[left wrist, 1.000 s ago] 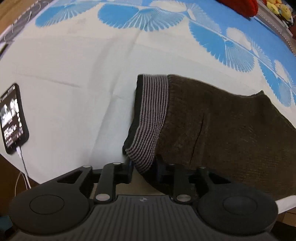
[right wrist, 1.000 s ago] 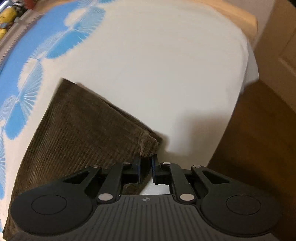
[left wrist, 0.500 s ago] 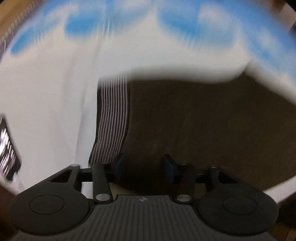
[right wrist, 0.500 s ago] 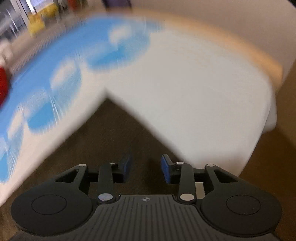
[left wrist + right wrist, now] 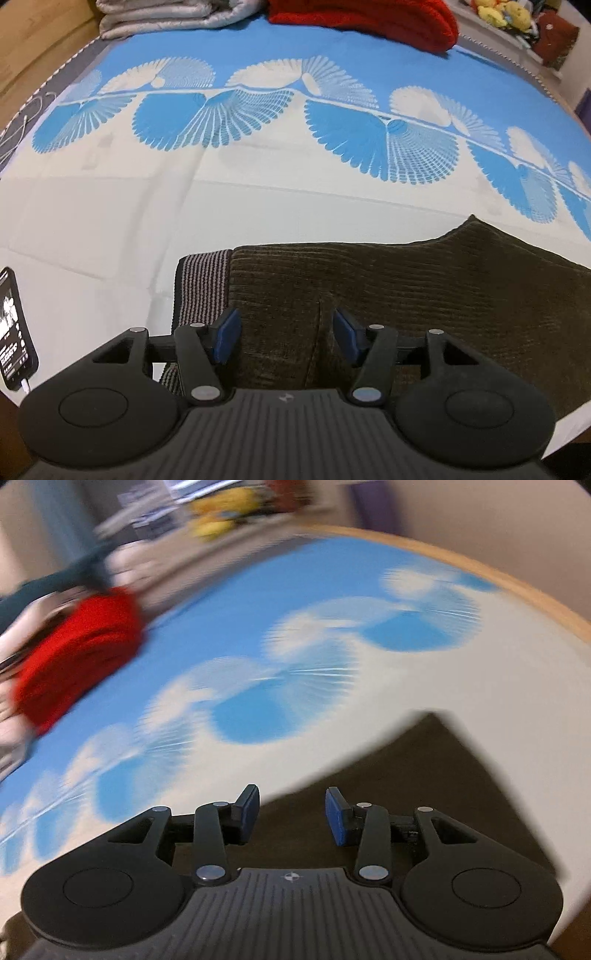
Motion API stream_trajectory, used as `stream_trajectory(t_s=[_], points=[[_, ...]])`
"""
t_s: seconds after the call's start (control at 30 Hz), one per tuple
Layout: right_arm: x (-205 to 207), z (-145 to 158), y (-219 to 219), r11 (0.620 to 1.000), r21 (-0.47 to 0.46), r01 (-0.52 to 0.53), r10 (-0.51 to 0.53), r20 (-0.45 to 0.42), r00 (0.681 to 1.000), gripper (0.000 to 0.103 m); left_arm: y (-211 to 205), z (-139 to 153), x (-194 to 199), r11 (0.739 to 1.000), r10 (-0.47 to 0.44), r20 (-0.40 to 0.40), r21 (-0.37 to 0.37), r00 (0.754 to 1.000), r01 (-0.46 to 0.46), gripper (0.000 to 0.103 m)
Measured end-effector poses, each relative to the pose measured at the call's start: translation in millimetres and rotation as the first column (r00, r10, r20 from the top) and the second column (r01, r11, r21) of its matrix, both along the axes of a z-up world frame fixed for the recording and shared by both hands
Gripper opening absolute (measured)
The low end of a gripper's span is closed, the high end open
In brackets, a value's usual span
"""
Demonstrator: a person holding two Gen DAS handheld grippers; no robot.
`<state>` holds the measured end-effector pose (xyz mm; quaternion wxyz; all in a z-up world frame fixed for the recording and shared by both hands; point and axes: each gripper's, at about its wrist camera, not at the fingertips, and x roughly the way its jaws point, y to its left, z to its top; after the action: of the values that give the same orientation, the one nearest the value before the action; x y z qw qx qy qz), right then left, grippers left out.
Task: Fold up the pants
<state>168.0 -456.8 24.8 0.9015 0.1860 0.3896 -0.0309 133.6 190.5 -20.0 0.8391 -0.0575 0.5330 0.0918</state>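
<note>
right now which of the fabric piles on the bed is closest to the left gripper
The brown corduroy pants, lying flat directly under the open left gripper. The red blanket and the grey quilt are bunched at the far edge of the bed.

Pants (image 5: 424,295): right end cut off at frame edge, near part hidden behind gripper body. Phone (image 5: 13,332): cropped at left edge. Right wrist view: wholly motion-blurred.

Ribbed brown corduroy pants (image 5: 424,295) – matt, soft; smooth printed cotton bedspread (image 5: 258,206); fuzzy red blanket (image 5: 369,18).
</note>
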Motion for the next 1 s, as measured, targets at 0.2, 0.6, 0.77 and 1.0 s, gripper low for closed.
stream_trajectory(t_s=[0.2, 0.6, 0.77, 1.0], points=[[41, 9, 122, 0.951, 0.033, -0.309, 0.306, 0.060, 0.950, 0.042, 7, -2, 1, 0.999, 0.038, -0.014, 0.007, 0.999, -0.038, 0.061], [70, -33, 329, 0.697, 0.028, -0.716, 0.717, -0.026, 0.697, 0.043, 7, -10, 9, 0.999, 0.038, -0.055, -0.010, 0.998, -0.038, 0.061], [88, -70, 369, 0.657, 0.005, -0.754, 0.750, -0.097, 0.654, 0.047, 7, -12, 14, 0.999, 0.030, -0.061, -0.012, 0.998, -0.031, 0.061], [101, -108, 400, 0.590, -0.058, -0.806, 0.780, -0.220, 0.587, 0.035, 11, -15, 17, 1.000, 0.009, -0.074, -0.010, 0.997, -0.009, 0.061]])
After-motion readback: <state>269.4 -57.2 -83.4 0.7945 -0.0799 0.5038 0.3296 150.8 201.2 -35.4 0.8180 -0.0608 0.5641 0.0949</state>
